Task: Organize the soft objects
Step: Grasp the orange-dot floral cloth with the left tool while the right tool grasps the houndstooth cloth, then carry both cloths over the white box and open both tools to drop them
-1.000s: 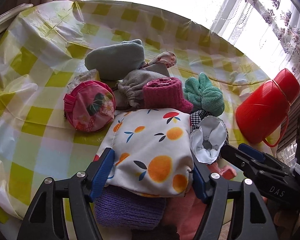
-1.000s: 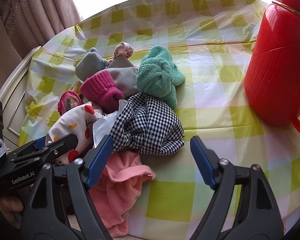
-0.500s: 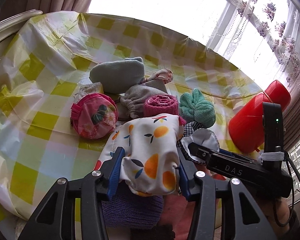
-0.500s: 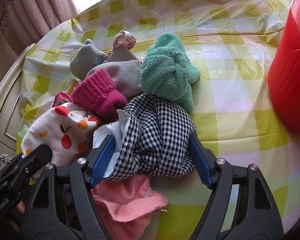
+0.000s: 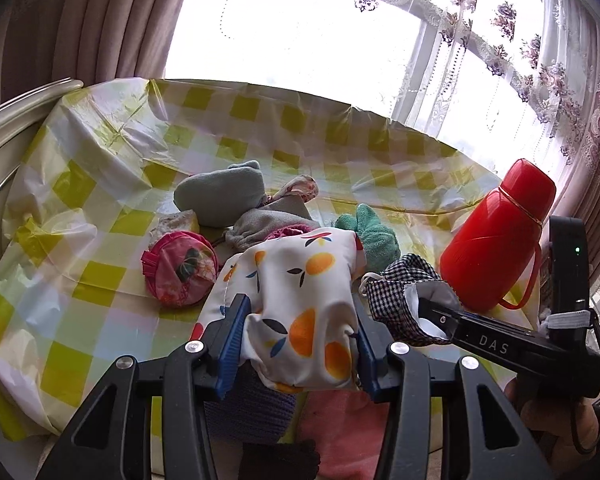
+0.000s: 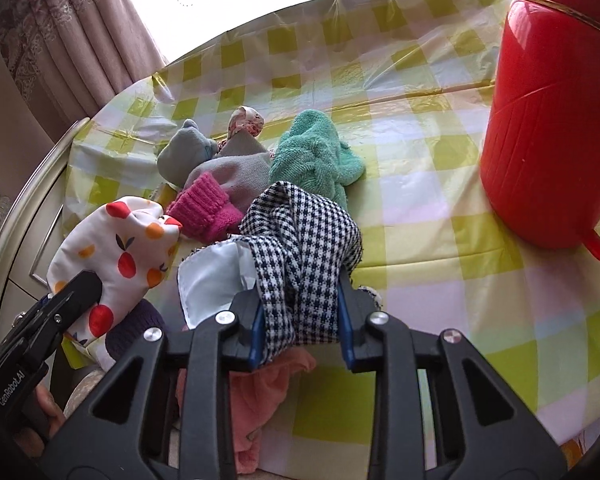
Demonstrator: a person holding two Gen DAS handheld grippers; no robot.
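Left gripper (image 5: 298, 350) clamps fruit-print pouch (image 5: 300, 292); right gripper (image 6: 300, 328) clamps checked cloth (image 6: 304, 248)

Red flask (image 6: 548, 120) top cropped

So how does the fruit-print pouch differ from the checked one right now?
The fruit-print pouch is white with orange and red fruit; the checked pouch is a dark-and-white check with a plain white lining showing. The fruit-print one is pinched in the left claw, the checked one in the right claw. The fruit-print one looks fuller, the checked one more crumpled. Both are soft fabric, each held at the near end.
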